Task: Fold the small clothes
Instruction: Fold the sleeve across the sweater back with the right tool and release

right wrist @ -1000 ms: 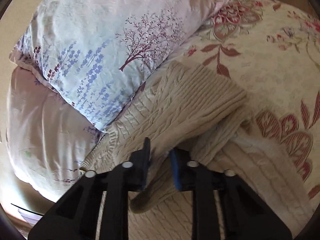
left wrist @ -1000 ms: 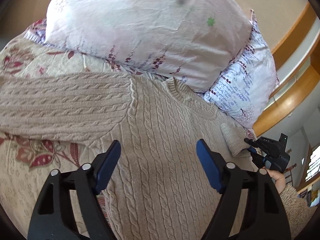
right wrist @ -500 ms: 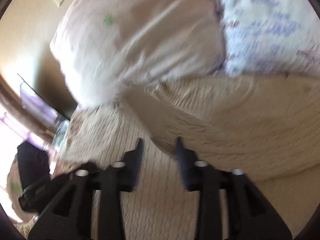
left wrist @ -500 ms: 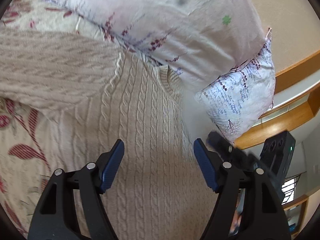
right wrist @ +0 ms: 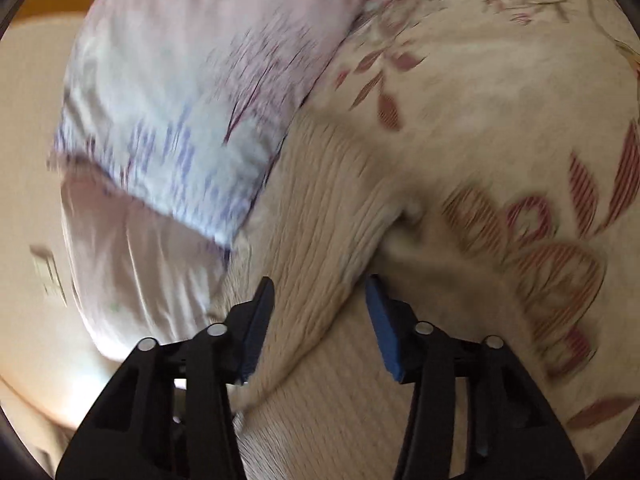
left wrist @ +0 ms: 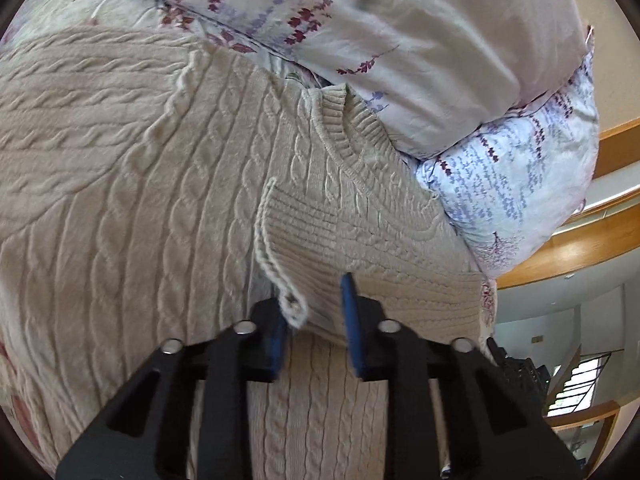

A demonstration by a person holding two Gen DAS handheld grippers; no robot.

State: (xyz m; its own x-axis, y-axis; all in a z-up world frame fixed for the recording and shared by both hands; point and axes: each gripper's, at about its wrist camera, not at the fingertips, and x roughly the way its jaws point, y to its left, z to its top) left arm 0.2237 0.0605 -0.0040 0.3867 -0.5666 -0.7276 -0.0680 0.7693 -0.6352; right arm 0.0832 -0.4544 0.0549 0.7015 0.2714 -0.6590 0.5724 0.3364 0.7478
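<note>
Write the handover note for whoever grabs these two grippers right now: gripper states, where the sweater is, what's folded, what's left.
Left gripper: jaws have just closed, shut on the ribbed cuff of the sleeve that lies folded across the chest.
Right gripper: jaws have just been closing but are open, straddling a raised fold of the sweater without pressing it; this view is blurred.
Beige cable-knit sweater: spread on the floral bedspread, collar against the pillows.
Done: one sleeve brought in over the body.
Left: the other sleeve, still stretched out sideways, then fold the body.
</note>
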